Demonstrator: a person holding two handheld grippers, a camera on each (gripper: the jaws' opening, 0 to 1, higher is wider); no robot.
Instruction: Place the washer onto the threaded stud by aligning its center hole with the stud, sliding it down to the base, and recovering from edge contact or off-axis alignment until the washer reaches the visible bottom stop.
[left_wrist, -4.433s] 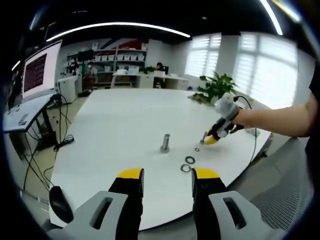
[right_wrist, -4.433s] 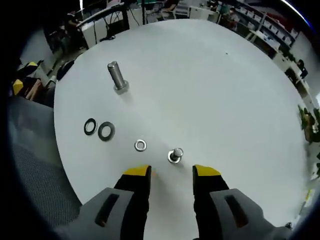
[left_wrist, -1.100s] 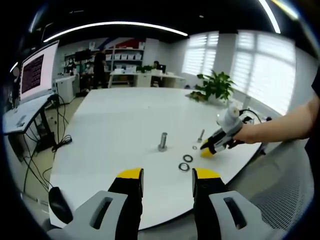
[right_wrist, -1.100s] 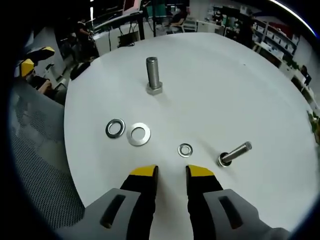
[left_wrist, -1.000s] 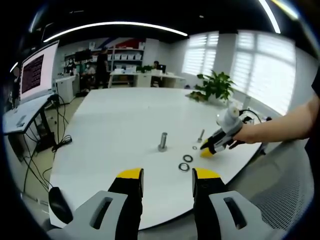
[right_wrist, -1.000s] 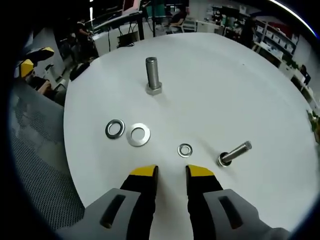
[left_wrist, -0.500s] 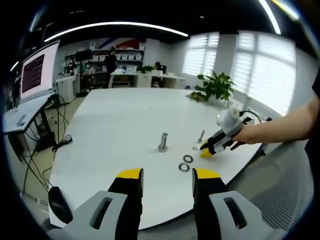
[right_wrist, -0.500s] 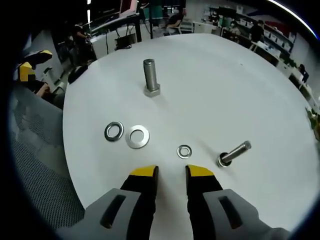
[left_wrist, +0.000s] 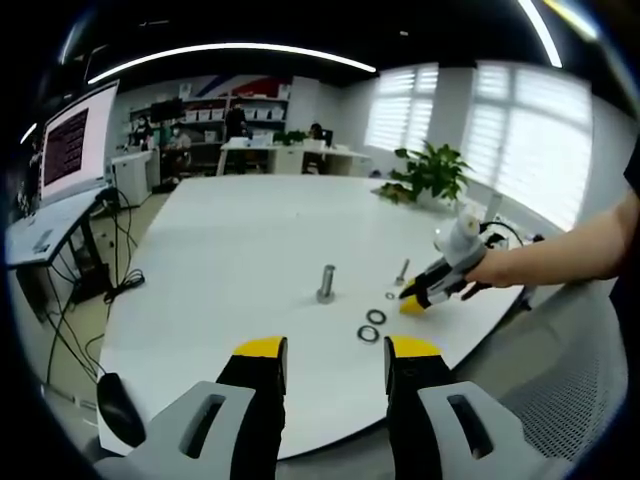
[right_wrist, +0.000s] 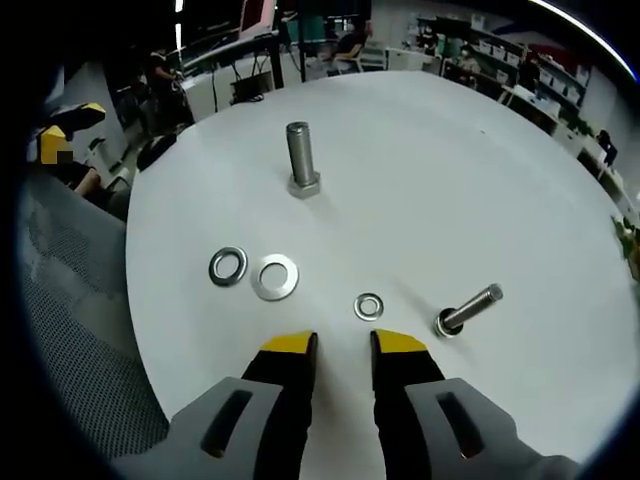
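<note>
A tall threaded stud (right_wrist: 302, 160) stands upright on its hex head on the round white table (right_wrist: 450, 180). Two large washers (right_wrist: 228, 266) (right_wrist: 274, 277) lie side by side nearer to me, and a small washer (right_wrist: 368, 305) lies just beyond my right gripper (right_wrist: 343, 345). That gripper hovers low with a narrow gap between its jaws and nothing in them. A small bolt (right_wrist: 465, 310) leans to its right. In the left gripper view, my left gripper (left_wrist: 337, 350) is open over the near table edge, well short of the stud (left_wrist: 326, 283) and the washers (left_wrist: 372, 325). The right gripper (left_wrist: 415, 298) shows there in a hand.
The table edge (right_wrist: 140, 330) runs close by, with a mesh chair seat (right_wrist: 70, 330) beyond it. A desk with a monitor (left_wrist: 80, 135) and hanging cables (left_wrist: 125, 270) stands left of the table. A potted plant (left_wrist: 430, 172) sits at the far side.
Since the oldest frames my right gripper has drawn back from the small bolt and narrowed its jaws. Over the last second the view only drifts slightly. The left gripper holds still.
</note>
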